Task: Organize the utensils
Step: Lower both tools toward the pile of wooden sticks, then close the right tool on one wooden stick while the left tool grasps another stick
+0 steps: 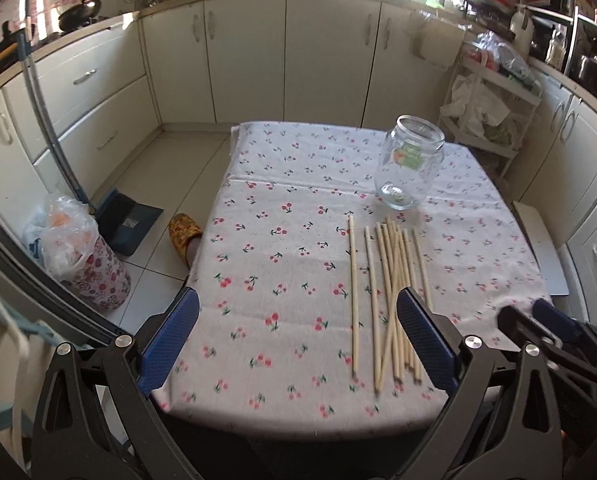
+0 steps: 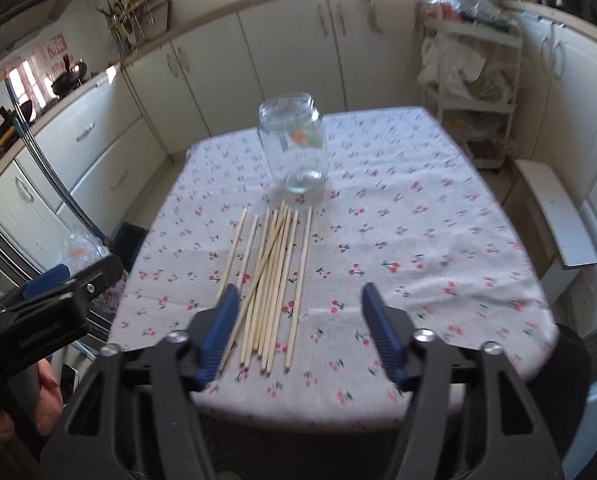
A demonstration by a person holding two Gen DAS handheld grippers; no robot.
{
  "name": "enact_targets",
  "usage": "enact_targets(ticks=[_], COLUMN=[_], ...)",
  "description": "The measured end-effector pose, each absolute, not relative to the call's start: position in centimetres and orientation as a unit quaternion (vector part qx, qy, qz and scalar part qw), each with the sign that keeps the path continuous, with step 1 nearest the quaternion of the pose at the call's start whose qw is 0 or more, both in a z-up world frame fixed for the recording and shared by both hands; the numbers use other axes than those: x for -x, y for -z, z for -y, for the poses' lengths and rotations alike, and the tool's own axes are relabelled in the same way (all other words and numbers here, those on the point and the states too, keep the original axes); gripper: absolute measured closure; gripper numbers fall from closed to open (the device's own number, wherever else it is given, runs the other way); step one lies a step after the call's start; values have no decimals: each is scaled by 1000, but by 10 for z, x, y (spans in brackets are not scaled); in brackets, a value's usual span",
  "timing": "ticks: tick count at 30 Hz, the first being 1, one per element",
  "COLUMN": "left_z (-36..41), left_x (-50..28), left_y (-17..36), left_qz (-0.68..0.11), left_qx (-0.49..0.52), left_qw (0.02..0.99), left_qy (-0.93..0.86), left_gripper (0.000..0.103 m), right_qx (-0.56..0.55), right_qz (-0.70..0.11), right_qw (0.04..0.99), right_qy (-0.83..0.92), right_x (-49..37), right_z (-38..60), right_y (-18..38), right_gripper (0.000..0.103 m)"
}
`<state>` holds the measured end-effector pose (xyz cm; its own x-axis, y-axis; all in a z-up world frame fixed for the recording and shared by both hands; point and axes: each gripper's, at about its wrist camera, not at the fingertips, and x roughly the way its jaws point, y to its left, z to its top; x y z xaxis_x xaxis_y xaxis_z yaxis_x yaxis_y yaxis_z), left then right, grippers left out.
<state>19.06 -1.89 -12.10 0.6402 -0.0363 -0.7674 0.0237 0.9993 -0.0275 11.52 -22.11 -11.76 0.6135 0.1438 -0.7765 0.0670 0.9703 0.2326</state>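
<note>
Wooden chopsticks [image 1: 386,300] lie in a loose bunch on the cherry tablecloth [image 1: 282,280], just in front of the empty glass jar [image 1: 412,162]. None are in the jar yet, so all your sorting is still to do. Your left gripper [image 1: 298,344] is wide open and holds nothing. Your right gripper [image 2: 302,332] is open too, with nothing between its pads. The near chopstick ends hide behind the blue pads, and the right view is blurry.
</note>
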Motion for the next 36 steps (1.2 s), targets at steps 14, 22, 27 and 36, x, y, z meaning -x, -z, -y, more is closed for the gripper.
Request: enact_targets(ticks=[14,22,27,36], left_z=[40,56,58,67], left_x=[-270,-303,-318,-336], left_y=[194,219,231,235], left_qz=[-472,-489,-499,-495], left_qx=[-13,-30,-33,-40], left_qw=[881,872,866,867], left_qy=[18,17,24,27], left_gripper=[9,19,28,31], right_qx=[-95,-69,-43,-13], right_qz=[-495,-498,-496,-509], right_qw=[863,864,866,858], right_qy=[-30,-35,-43,-63], right_x=[-206,-227,-239,-259], right_z=[216,215,216,214], right_y=[192,205,207,208], right_gripper=[70,73,94,95])
